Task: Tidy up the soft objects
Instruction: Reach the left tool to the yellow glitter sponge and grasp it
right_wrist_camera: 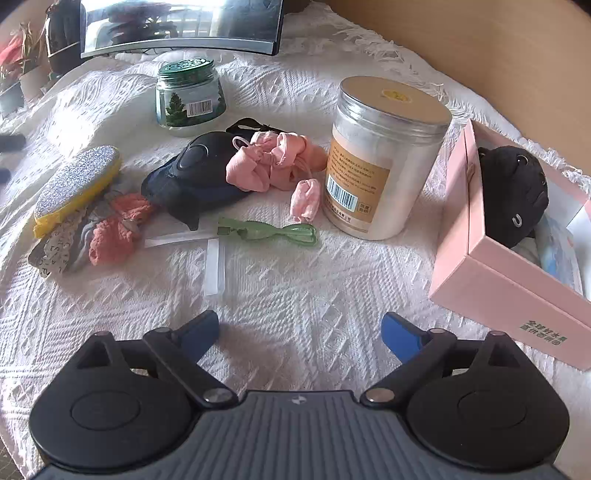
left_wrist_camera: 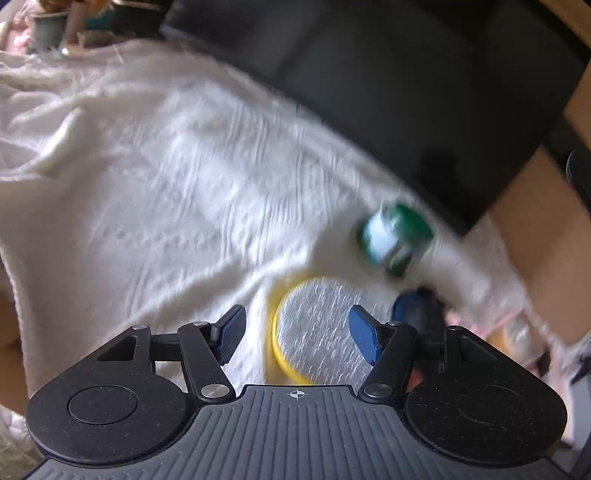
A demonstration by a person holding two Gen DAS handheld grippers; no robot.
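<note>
1. Two grippers — left gripper (left_wrist_camera: 297,334) and right gripper (right_wrist_camera: 300,334) — both spread wide, empty.
2. Pink box (right_wrist_camera: 491,280) — open, black plush (right_wrist_camera: 517,192) already inside.
3. Pink cloth (right_wrist_camera: 273,166) and sponge (right_wrist_camera: 74,188) lie loose on the bedspread (right_wrist_camera: 295,280), likely awaiting collection.

Both cams sit behind their own jaws, angled steeply down at the white blanket (right_wrist_camera: 295,280). Left view: close over the yellow-edged sponge (left_wrist_camera: 317,325), blurred, dark sofa behind. Right view: further back, facing the monitor (right_wrist_camera: 181,26), pink box (right_wrist_camera: 498,273) at right. Shared: sponge (right_wrist_camera: 74,184), green-lidded jar (left_wrist_camera: 397,236) (right_wrist_camera: 188,96), blanket.
</note>
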